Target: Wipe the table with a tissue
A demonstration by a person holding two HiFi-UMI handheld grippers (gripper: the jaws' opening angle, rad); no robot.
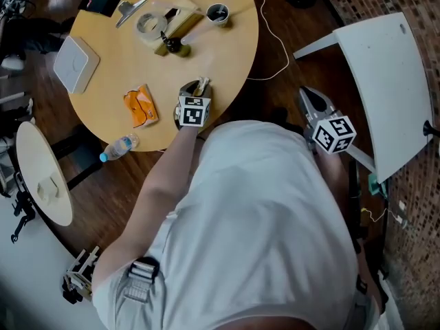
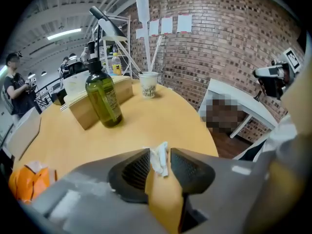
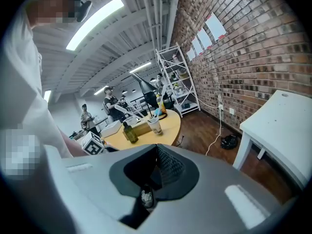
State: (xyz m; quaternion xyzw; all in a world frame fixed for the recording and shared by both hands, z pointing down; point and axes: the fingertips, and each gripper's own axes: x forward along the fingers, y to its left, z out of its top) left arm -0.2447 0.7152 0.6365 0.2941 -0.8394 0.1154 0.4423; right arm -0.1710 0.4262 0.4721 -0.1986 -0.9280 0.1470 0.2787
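The round wooden table [image 1: 103, 108] fills the upper left of the head view. My left gripper [image 1: 194, 90] hangs over its near edge, pointing steeply down. In the left gripper view a small crumpled white tissue [image 2: 159, 160] sits between the jaws of the left gripper [image 2: 160, 153]. It lies against the left pad, and bare table [image 2: 146, 126] shows between it and the right pad, so the gripper is open. My right gripper [image 1: 309, 100] is off the table, over the dark floor beside a white table [image 1: 388, 88]. The right gripper [image 3: 157, 149] has its jaws together with nothing held.
On the table stand a green bottle [image 2: 103, 99], a wooden box [image 2: 83, 108], a paper cup [image 2: 148, 85] and a tape roll [image 1: 151, 25]. An orange packet [image 1: 140, 106], a white box [image 1: 75, 62] and a water bottle [image 1: 118, 146] lie nearer. A cable [image 1: 278, 43] runs over the floor.
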